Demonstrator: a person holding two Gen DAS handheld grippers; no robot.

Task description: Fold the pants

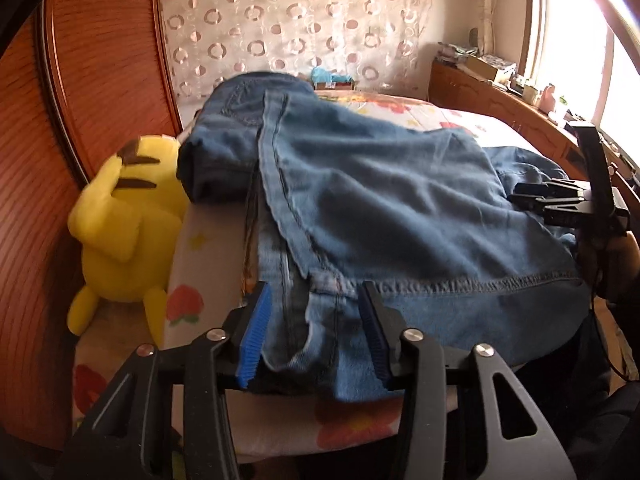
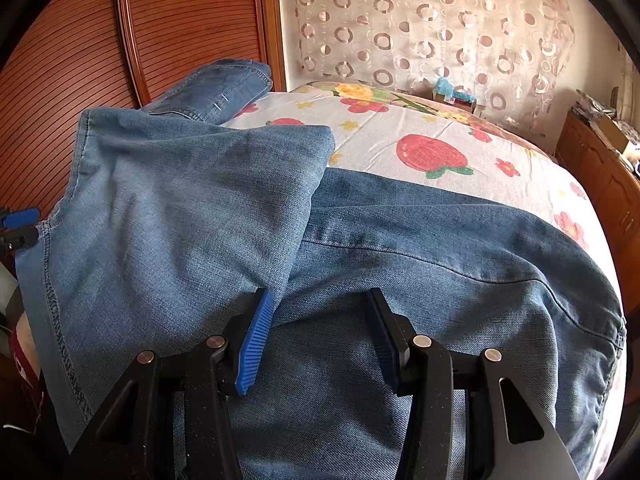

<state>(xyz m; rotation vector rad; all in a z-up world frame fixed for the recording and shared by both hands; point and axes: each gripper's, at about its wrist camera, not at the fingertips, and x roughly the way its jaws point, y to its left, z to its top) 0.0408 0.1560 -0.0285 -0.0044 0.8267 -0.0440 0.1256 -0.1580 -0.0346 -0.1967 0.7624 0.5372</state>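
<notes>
Closest in, the left claw (image 1: 316,328) has its blue-padded fingers spread wide on either side of the hem end of the jeans (image 1: 360,200), the denim edge bunched loosely between them without being pinched. The right claw (image 2: 320,336) is likewise released, its two fingers parted over the blue cloth, which runs under and between them; no pad presses on the fabric.

The jeans lie across the near part of the bed (image 2: 440,136), on a white sheet printed with red strawberries and flowers. One leg is folded back over the rest, its corner (image 2: 320,136) pointing toward the middle of the mattress, while another part of the denim (image 2: 224,84) reaches up toward the ribbed wooden headboard (image 2: 80,60).

From the left side, the right claw shows at the far edge of the jeans (image 1: 560,200). A yellow plush toy (image 1: 124,216) sits wedged between the bed and the headboard, just beside the denim. A curtain with ring patterns (image 1: 288,20) hangs behind.
</notes>
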